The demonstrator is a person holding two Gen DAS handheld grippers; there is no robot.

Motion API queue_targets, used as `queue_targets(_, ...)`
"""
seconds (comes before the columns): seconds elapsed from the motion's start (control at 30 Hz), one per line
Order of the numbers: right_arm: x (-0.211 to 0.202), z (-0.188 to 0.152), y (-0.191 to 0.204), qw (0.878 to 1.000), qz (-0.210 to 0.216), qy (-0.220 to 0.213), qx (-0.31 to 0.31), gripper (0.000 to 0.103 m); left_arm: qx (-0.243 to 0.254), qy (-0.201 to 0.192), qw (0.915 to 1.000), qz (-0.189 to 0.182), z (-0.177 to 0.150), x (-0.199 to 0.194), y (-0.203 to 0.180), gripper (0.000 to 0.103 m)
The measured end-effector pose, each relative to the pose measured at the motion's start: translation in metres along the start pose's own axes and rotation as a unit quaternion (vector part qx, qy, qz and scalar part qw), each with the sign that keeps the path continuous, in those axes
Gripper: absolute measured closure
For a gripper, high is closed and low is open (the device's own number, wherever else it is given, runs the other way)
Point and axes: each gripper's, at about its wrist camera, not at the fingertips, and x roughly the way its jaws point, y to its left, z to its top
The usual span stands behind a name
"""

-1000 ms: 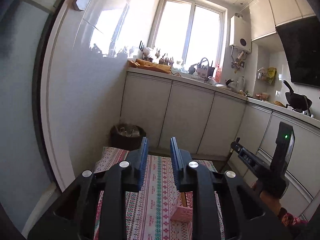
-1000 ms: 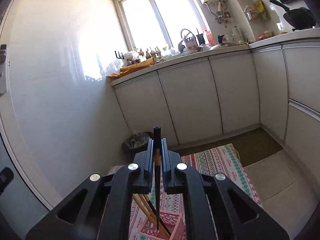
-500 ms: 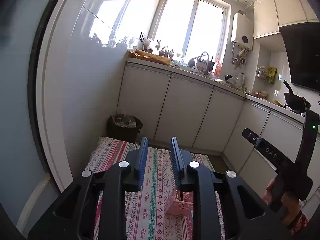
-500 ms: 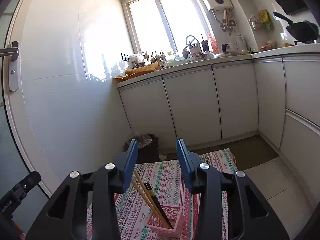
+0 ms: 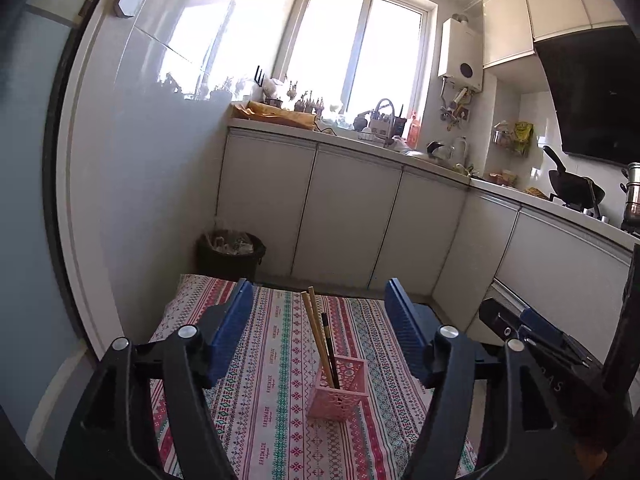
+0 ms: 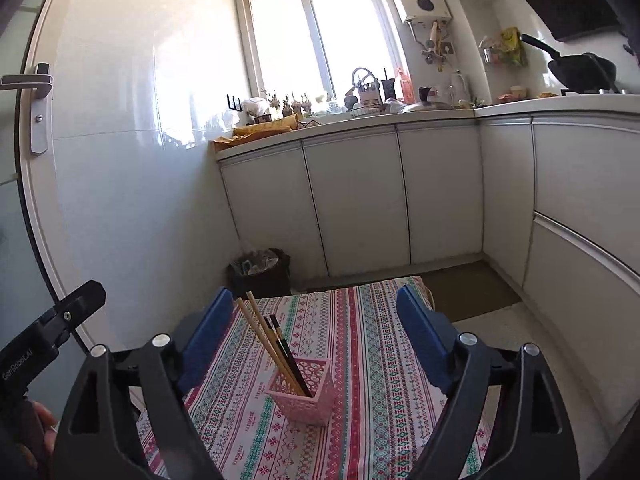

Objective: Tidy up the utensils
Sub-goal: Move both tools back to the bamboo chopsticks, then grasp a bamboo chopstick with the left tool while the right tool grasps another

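— Now, left wrist view: your left claw (image 5: 320, 320) has just been opening, nothing between its jaws. The pink basket (image 5: 340, 386) stands on the tabletop (image 5: 264, 400), chopsticks (image 5: 320, 336) leaning inside.

— Risk?

— Right wrist view: your right claw (image 6: 314, 330), also just released, hangs near them; a nudge could tip that light basket.

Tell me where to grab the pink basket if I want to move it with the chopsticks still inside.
Probably best to grip the pink basket across two opposite side walls near the rim, coming from above on the corner away from the chopsticks. Its walls are flat and upright, so the fingers can sit flush, and the chopsticks lean to one corner, leaving the other side free.
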Motion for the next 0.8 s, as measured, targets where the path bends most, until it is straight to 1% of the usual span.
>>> queue_targets(0.07, -0.007, -0.002, -0.003, 1.0, -0.004, 0.0, 0.008, 0.007, 0.008, 0.004, 1.0, 0.001, -0.003, 0.0, -0.004, 0.025)
queue_targets(0.1, -0.01, -0.003, -0.005, 1.0, -0.006, 0.002, 0.011, 0.007, 0.013, 0.007, 0.9999, 0.002, -0.005, 0.0, -0.006, 0.022)
queue_targets(0.17, -0.015, -0.006, -0.01, 1.0, -0.015, 0.011, 0.016, 0.007, 0.021, 0.012, 0.9997, 0.007, -0.009, 0.0, -0.007, 0.011)
queue_targets(0.23, -0.022, -0.011, -0.021, 0.999, -0.034, 0.022, 0.026, 0.007, 0.028, 0.022, 0.9993, 0.009, -0.013, 0.001, -0.008, 0.007)
queue_targets(0.27, -0.027, -0.016, -0.03, 0.998, -0.05, 0.03, 0.034, 0.007, 0.034, 0.032, 0.9989, 0.006, -0.015, 0.004, -0.009, 0.007)
queue_targets(0.3, -0.033, -0.022, -0.037, 0.997, -0.059, 0.038, 0.04, 0.007, 0.042, 0.047, 0.998, 0.003, -0.017, 0.007, -0.01, 0.007)
queue_targets(0.33, -0.038, -0.029, -0.047, 0.995, -0.072, 0.05, 0.046, 0.007, 0.054, 0.073, 0.9959, -0.004, -0.022, 0.014, -0.012, 0.007)
queue_targets(0.37, -0.043, -0.037, -0.055, 0.993, -0.082, 0.064, 0.049, 0.007, 0.069, 0.105, 0.992, -0.014, -0.028, 0.022, -0.016, 0.007)
queue_targets(0.4, -0.048, -0.046, -0.065, 0.992, -0.087, 0.081, 0.051, 0.007, 0.088, 0.143, 0.9855, -0.026, -0.037, 0.033, -0.021, 0.007)
queue_targets(0.43, -0.051, -0.055, -0.075, 0.989, -0.095, 0.1, 0.055, 0.007, 0.107, 0.183, 0.9763, -0.04, -0.05, 0.043, -0.026, 0.007)
queue_targets(0.5, -0.058, -0.074, -0.093, 0.982, -0.106, 0.142, 0.068, 0.007, 0.149, 0.262, 0.9514, -0.061, -0.081, 0.062, -0.04, 0.007)
queue_targets(0.57, -0.062, -0.094, -0.112, 0.97, -0.104, 0.197, 0.096, 0.007, 0.195, 0.334, 0.919, -0.077, -0.119, 0.079, -0.055, 0.007)
queue_targets(0.6, -0.062, -0.103, -0.121, 0.963, -0.1, 0.224, 0.113, 0.007, 0.217, 0.366, 0.9012, -0.081, -0.137, 0.087, -0.062, 0.007)
queue_targets(0.63, -0.063, -0.113, -0.127, 0.955, -0.096, 0.249, 0.127, 0.007, 0.244, 0.398, 0.8807, -0.079, -0.158, 0.093, -0.069, 0.007)
queue_targets(0.67, -0.062, -0.122, -0.134, 0.947, -0.094, 0.274, 0.14, 0.007, 0.27, 0.419, 0.864, -0.072, -0.176, 0.097, -0.074, 0.007)
queue_targets(0.7, -0.062, -0.13, -0.14, 0.941, -0.093, 0.289, 0.147, 0.007, 0.293, 0.431, 0.8506, -0.067, -0.191, 0.099, -0.079, 0.007)
queue_targets(0.73, -0.062, -0.134, -0.143, 0.937, -0.094, 0.3, 0.151, 0.007, 0.307, 0.443, 0.8396, -0.068, -0.204, 0.102, -0.081, 0.007)
queue_targets(0.77, -0.062, -0.138, -0.146, 0.933, -0.097, 0.309, 0.153, 0.007, 0.31, 0.455, 0.8316, -0.072, -0.213, 0.105, -0.082, 0.01)
queue_targets(0.8, -0.062, -0.141, -0.148, 0.931, -0.098, 0.316, 0.154, 0.007, 0.305, 0.47, 0.8244, -0.08, -0.22, 0.108, -0.081, 0.014)
